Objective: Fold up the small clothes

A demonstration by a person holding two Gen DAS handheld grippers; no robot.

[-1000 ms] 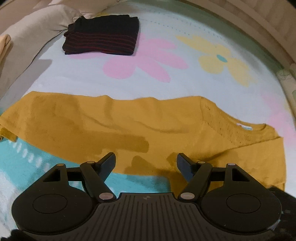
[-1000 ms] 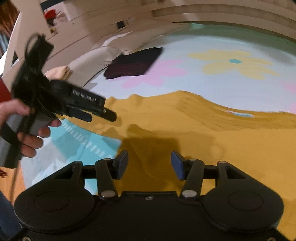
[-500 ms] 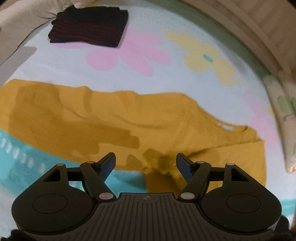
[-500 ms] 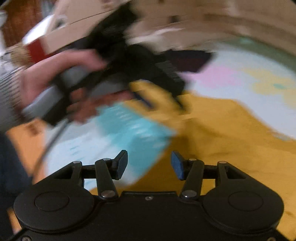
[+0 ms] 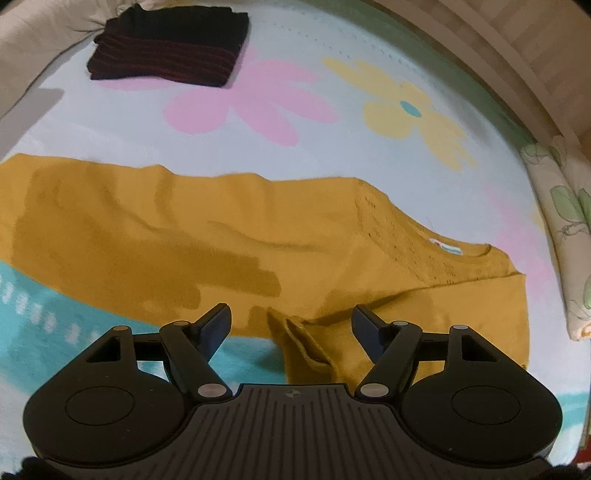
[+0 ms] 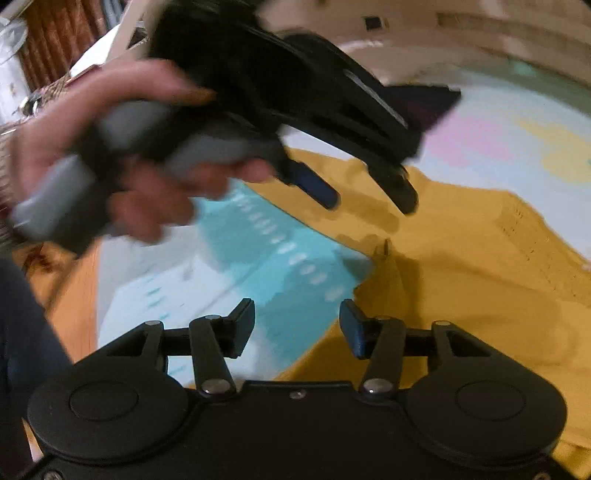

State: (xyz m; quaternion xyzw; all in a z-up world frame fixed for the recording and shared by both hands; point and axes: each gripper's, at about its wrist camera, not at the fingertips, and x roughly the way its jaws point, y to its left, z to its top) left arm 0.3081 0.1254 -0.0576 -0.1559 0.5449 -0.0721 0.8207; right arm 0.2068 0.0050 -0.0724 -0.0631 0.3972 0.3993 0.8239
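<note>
A mustard knit top [image 5: 229, 229] lies spread across the flower-print sheet [image 5: 332, 155], neck label to the right. My left gripper [image 5: 291, 325] hovers open over the top's near edge, and a folded sleeve cuff [image 5: 306, 347] lies between its fingers without touching the pads. In the right wrist view my right gripper [image 6: 297, 321] is open over the near hem of the mustard top [image 6: 461, 266], nothing between its fingers. A hand [image 6: 122, 155] holds the left gripper [image 6: 364, 199] just above the cloth. A folded black garment with red stripes [image 5: 166, 51] lies at the far left.
A floral pillow [image 5: 569, 229] lies at the sheet's right edge and a beige cushion [image 5: 22, 40] at the far left. A wooden frame [image 5: 524, 33] runs behind. Orange floor [image 6: 74, 302] shows beyond the sheet's near-left edge.
The left gripper tipped down, bringing the sleeve cuff between its fingers. The right gripper swung left along the hem, so the hand with the left gripper now looms large and near in its view.
</note>
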